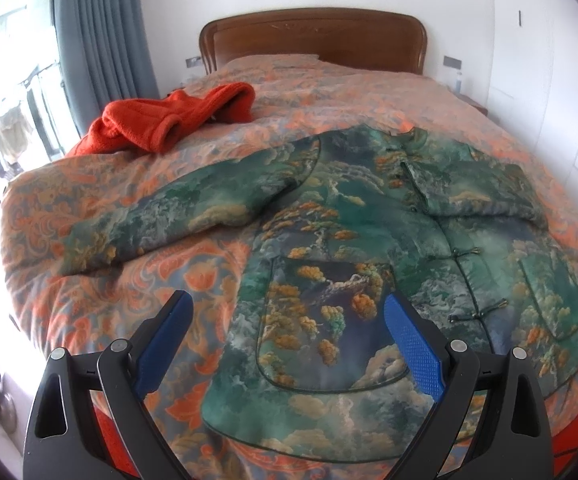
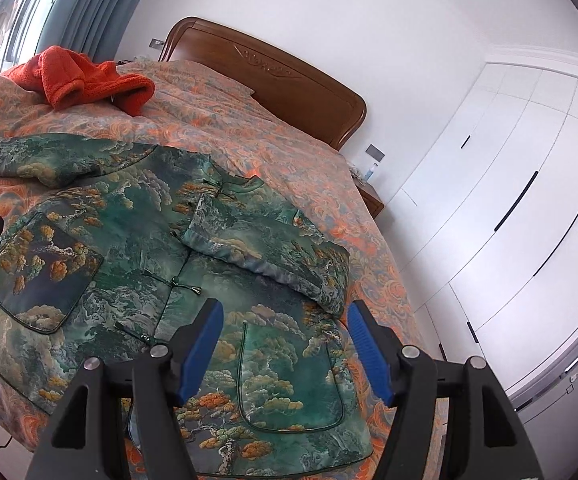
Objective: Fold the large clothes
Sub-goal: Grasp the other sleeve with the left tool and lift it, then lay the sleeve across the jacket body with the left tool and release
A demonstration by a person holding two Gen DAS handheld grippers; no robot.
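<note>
Green landscape-print jacket (image 1: pixel 369 248) spread front-up across the near half of a bed (image 1: pixel 101 304), hem toward the cameras, collar pointing to 12 o'clock. One sleeve (image 1: pixel 161 220) stretched out flat toward 9 o'clock in the left wrist view; the other sleeve (image 2: pixel 273 256) folded inward across the chest. Knot buttons down the front, all fastened. Left gripper (image 1: pixel 287 340) above the hem corner at 6 o'clock, blue-padded fingers (image 1: pixel 415 344) spread wide, gripping nothing. Right gripper (image 2: pixel 285 350) above the opposite hem corner and pocket, fingers (image 2: pixel 203 350) likewise wide apart and bare. Orange fleece garment (image 1: pixel 169 120) crumpled at 10 o'clock, well apart from the jacket. Wooden headboard (image 1: pixel 313 36) at 12 o'clock. White wardrobe doors (image 2: pixel 501 208) at 3 o'clock in the right wrist view.
</note>
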